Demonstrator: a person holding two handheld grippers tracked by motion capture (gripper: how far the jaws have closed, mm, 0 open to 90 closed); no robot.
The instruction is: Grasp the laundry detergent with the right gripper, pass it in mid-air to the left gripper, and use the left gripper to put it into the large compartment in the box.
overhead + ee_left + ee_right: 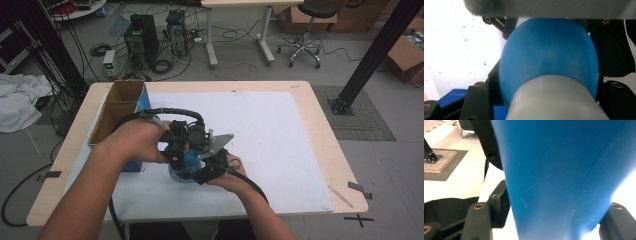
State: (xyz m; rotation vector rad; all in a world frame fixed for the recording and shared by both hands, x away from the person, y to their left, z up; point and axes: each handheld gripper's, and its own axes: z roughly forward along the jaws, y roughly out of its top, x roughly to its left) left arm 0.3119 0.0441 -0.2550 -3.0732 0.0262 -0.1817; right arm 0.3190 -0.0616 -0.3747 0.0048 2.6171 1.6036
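1. Gripping from both sides, the two tools meet over the near middle of the white mat, where a blue bottle with a pale grey cap is held between them

2. The right gripper, on the near right, has its jaws pressed against the bottle's blue body; in the right gripper view the blue wall sits tight between the two black jaws

3. The left gripper, just left of it, looks clamped at the bottle's cap end: in the left gripper view the ribbed pale cap and rounded blue shoulder sit between its jaws, though the contact itself is hidden by the bottle

4. Judging by this, the step in hand is opening or closing the cap, one tool bracing, the other turning

5. Next move likely calls for a steady twist at the cap while the right grip holds firm, without squeezing the soft body

6. Farther left, an open cardboard box stands at the table's edge
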